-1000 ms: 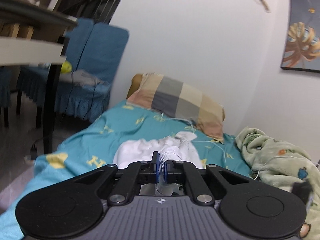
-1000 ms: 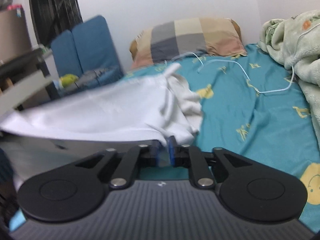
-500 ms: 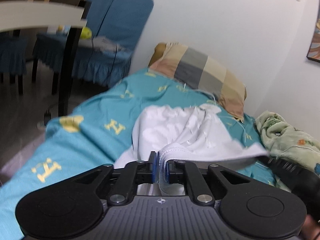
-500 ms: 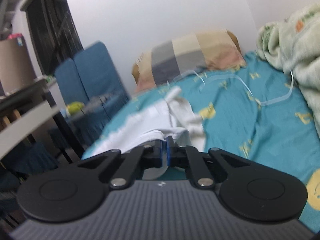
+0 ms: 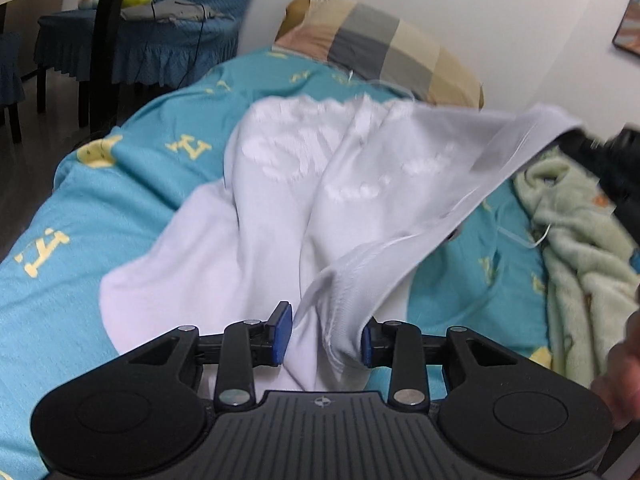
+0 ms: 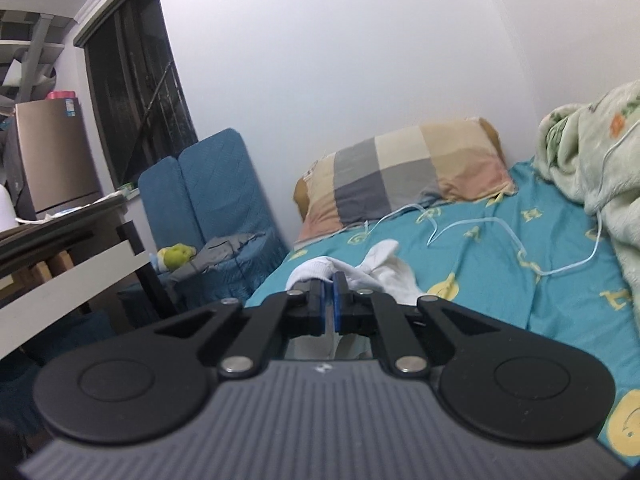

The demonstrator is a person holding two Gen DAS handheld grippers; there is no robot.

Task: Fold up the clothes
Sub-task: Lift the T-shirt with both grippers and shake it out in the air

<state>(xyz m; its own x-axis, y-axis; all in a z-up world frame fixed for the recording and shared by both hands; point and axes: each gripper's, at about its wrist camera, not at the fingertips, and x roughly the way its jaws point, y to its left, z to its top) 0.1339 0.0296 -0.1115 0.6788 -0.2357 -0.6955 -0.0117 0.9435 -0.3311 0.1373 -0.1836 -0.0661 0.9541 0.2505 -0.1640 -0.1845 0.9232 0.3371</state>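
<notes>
A white garment [image 5: 280,208] lies across the middle of the left wrist view, spread on a teal bed [image 5: 120,200], with one hemmed edge lifted and running from the bottom centre up to the upper right. That hem hangs between the blue pads [image 5: 283,330] of the left tool [image 5: 324,334], whose jaws are opening; the cloth touches the right pad but is not squeezed. At the upper right a dark shape, the right tool [image 5: 600,152], holds the far corner. In the right wrist view the right tool [image 6: 329,300] is pressed together, pinching a fold of the garment [image 6: 384,272] at centre frame. A checked pillow [image 6: 400,176] lies beyond, a green blanket [image 6: 592,168] at right, a blue chair [image 6: 208,184] at left.
</notes>
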